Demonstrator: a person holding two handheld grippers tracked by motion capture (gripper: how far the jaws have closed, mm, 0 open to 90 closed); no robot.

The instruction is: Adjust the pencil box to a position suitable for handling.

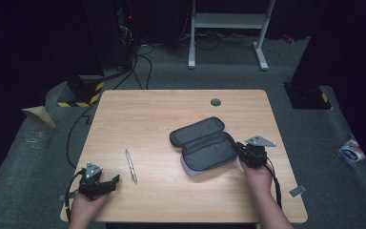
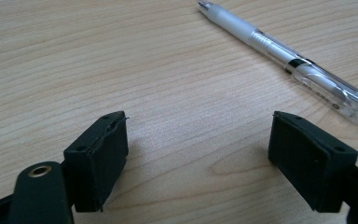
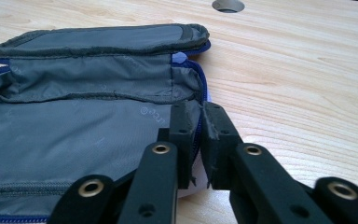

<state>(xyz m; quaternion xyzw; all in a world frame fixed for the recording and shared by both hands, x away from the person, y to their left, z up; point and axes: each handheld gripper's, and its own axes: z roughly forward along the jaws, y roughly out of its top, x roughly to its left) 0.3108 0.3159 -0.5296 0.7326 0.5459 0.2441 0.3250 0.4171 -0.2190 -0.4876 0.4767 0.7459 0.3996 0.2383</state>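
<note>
An open grey pencil case (image 1: 205, 145) with a blue zip lies right of the table's middle, lid flipped back. My right gripper (image 1: 242, 149) is at its right end. In the right gripper view that gripper (image 3: 199, 122) is shut on the pencil case (image 3: 74, 130), pinching its zipped edge between the pads. A silver and clear pen (image 1: 131, 165) lies left of the case. My left gripper (image 1: 114, 181) rests near the front left edge, open, with nothing between its fingers. Seen from the left gripper view, the pen (image 2: 289, 58) lies beyond my left gripper (image 2: 198, 135), to its right.
The wooden table (image 1: 143, 114) has a round cable hole (image 1: 215, 101) at the back. Beyond the table stand a white frame (image 1: 228, 28) and cables on the grey floor. A white packet (image 1: 351, 150) lies on the floor at the right.
</note>
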